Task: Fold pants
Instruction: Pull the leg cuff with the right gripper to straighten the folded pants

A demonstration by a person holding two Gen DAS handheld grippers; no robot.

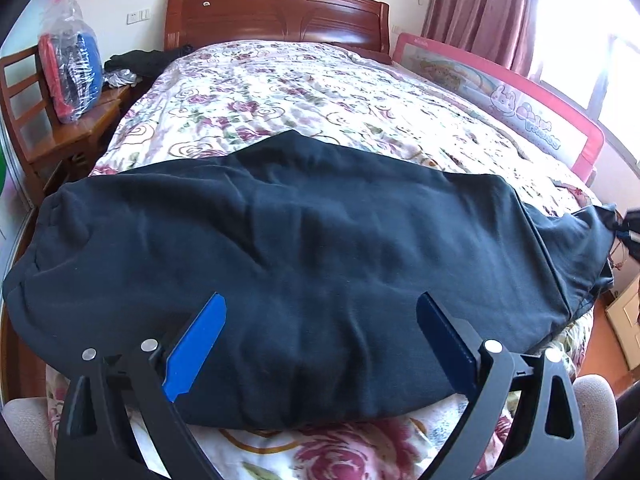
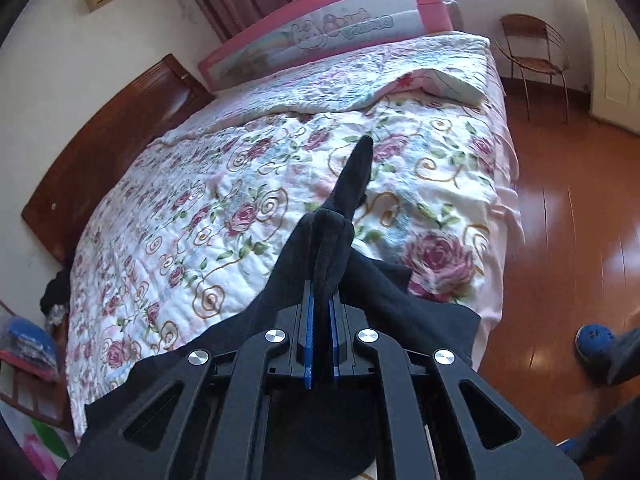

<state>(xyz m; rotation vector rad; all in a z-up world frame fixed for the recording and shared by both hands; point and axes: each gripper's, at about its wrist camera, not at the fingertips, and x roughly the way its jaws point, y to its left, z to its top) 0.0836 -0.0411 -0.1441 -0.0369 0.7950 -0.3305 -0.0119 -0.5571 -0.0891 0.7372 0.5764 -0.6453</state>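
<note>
The black pants (image 1: 312, 256) lie spread sideways across the near part of the floral bedspread (image 1: 280, 88). My left gripper (image 1: 322, 306) is open just above the pants' near edge, with cloth between its blue pads but not clamped. My right gripper (image 2: 321, 300) is shut on a bunched fold of the pants (image 2: 332, 248) and lifts it off the bedspread (image 2: 192, 216). In the left wrist view the right gripper (image 1: 630, 232) shows at the far right edge, holding the pants' right end.
A wooden headboard (image 1: 276, 12) and a pink bed rail (image 1: 500, 100) bound the bed. A wooden chair with a plastic bag (image 1: 70, 60) stands at the left. A folded quilt (image 2: 452, 76) lies at the bed's far side. Wooden floor (image 2: 560, 208) and a blue shoe (image 2: 594, 340) are at the right.
</note>
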